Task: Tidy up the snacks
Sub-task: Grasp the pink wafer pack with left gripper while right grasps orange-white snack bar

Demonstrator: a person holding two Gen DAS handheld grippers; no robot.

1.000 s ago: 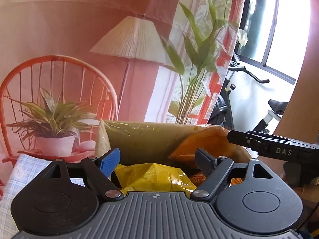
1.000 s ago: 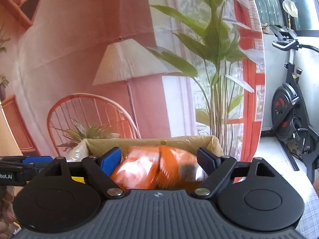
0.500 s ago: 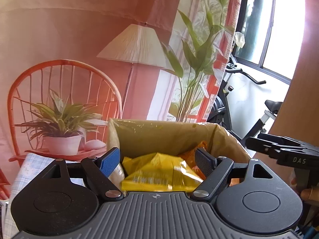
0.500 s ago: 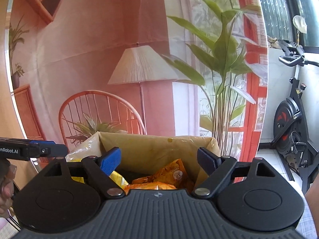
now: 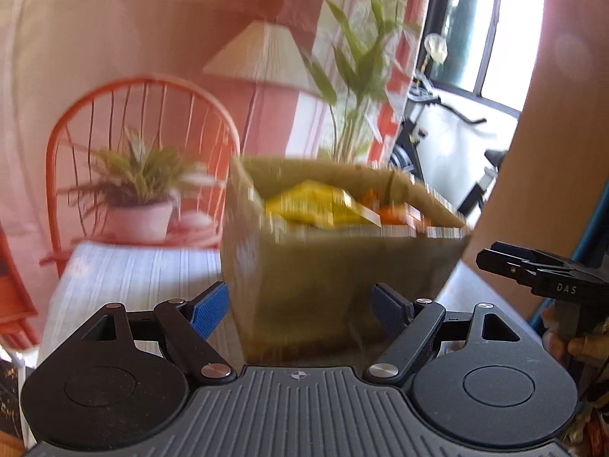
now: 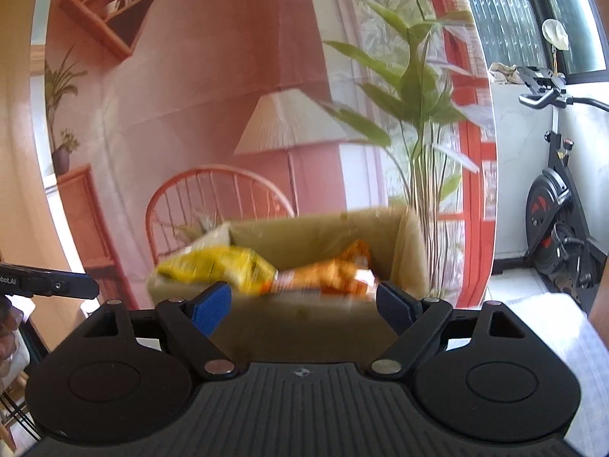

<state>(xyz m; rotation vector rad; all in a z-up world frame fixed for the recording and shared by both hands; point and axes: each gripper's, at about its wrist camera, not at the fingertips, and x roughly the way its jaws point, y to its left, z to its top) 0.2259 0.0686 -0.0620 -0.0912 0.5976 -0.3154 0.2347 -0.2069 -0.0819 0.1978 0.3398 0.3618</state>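
The left gripper is seen with jaws spread, nothing grasped. Ahead, an open cardboard box stands on the cloth-covered table, holding a yellow snack bag leftward and an orange snack bag rightward. The right gripper is likewise released and empty

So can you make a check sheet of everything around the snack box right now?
Surface: table under a pale checked cloth; the box stands on it.
Job's things: open cardboard box holding a yellow snack bag and orange snack bags.
Clutter: nothing seen.
Grippers: left gripper open, empty, short of the box; right gripper open, empty, short of the box.
Cables: nothing seen.
Surroundings: printed backdrop of a room behind the box; exercise bike by a window.
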